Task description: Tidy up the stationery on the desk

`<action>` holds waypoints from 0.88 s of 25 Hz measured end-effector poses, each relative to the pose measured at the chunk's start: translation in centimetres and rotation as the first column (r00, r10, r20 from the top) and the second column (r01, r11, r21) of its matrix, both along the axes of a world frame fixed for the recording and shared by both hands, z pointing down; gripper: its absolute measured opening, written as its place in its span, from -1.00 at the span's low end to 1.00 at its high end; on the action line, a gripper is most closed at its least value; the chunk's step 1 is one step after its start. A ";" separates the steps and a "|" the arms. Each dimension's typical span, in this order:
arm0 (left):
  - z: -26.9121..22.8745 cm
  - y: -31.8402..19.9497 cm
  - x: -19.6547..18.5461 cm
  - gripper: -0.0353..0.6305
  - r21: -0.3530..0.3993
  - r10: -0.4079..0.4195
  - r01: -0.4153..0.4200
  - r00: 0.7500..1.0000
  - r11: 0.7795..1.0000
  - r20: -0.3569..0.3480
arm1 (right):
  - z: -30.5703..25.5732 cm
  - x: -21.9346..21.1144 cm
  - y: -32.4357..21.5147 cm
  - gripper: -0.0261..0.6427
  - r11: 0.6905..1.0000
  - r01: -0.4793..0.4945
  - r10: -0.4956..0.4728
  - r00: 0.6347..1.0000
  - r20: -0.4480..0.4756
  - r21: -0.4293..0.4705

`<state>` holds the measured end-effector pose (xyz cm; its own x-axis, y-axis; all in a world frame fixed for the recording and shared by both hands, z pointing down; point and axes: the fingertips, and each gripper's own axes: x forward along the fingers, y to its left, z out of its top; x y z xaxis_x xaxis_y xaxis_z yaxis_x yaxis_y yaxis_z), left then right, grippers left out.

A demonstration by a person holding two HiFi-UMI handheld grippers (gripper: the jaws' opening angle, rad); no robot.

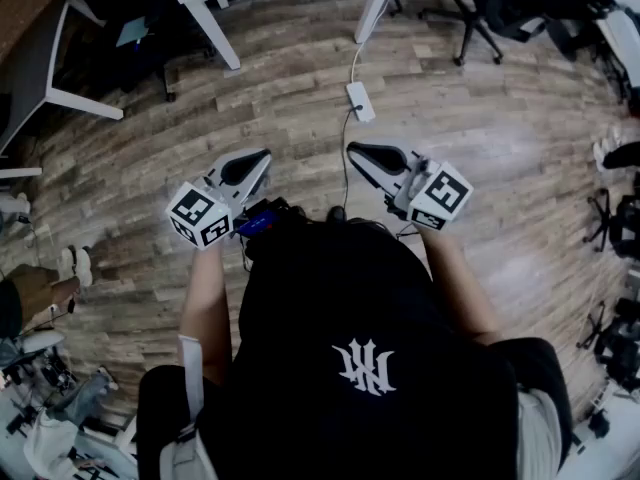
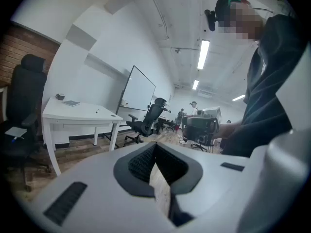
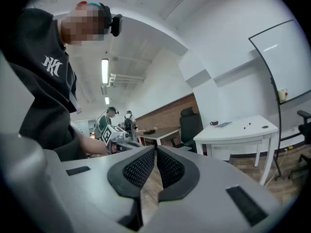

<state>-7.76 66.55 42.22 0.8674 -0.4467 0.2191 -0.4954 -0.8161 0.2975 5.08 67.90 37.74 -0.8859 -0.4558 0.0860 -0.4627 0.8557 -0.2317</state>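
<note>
Left gripper view has the left fingers [image 2: 140,163] pressed together on nothing; right gripper view has the right fingers [image 3: 137,170] pressed together too, empty. Both are held side by side in front of the person over bare floor [image 1: 480,138]; a power strip [image 1: 360,101] lies ahead of the tips.

Nothing of the task is within reach. The table [image 2: 80,114] stands well apart, ahead and to the left of the left fingers, ahead and to the right of the right fingers; it seems to be the same one in both views. On it lie a notebook [image 3: 224,124] just beside a cup [image 3: 214,123], and a pen [image 3: 249,124] further right; a small dark thing near the right end is too small to name.

The step in hand looks like the approach; the tidying itself is not begun. To do it well: close in until the fingers stand over the top; spread them only just before the chosen item; take the pen across its shaft near the middle so it does not swing; catch the notebook by its edge rather than pressing on the flat cover.
</note>
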 end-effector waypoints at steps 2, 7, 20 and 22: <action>0.1 -0.1 0.1 -0.89 -0.003 0.002 -0.002 1.000 1.000 0.012 | 0.1 0.4 -0.1 -0.80 1.000 -0.004 0.004 1.000 -0.002 -0.005; 0.1 -0.2 0.3 -0.89 -0.009 -0.002 0.003 1.000 1.000 0.024 | 0.0 1.2 -0.7 -0.80 1.000 -0.011 0.011 1.000 0.013 -0.003; -0.2 -0.5 1.8 -0.89 -0.009 -0.039 0.040 0.998 0.999 0.042 | 0.5 3.9 -0.8 -0.80 1.000 0.012 -0.012 1.000 0.007 -0.010; -0.4 -0.4 2.2 -0.89 -0.006 -0.047 0.048 0.998 0.999 0.050 | 0.7 4.7 -0.8 -0.80 1.000 0.015 -0.015 1.000 0.005 -0.015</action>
<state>-5.52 66.13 41.85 0.8333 -0.4853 0.2647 -0.5478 -0.7891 0.2779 9.74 67.13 38.45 -0.8929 -0.4415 0.0887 -0.4491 0.8587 -0.2467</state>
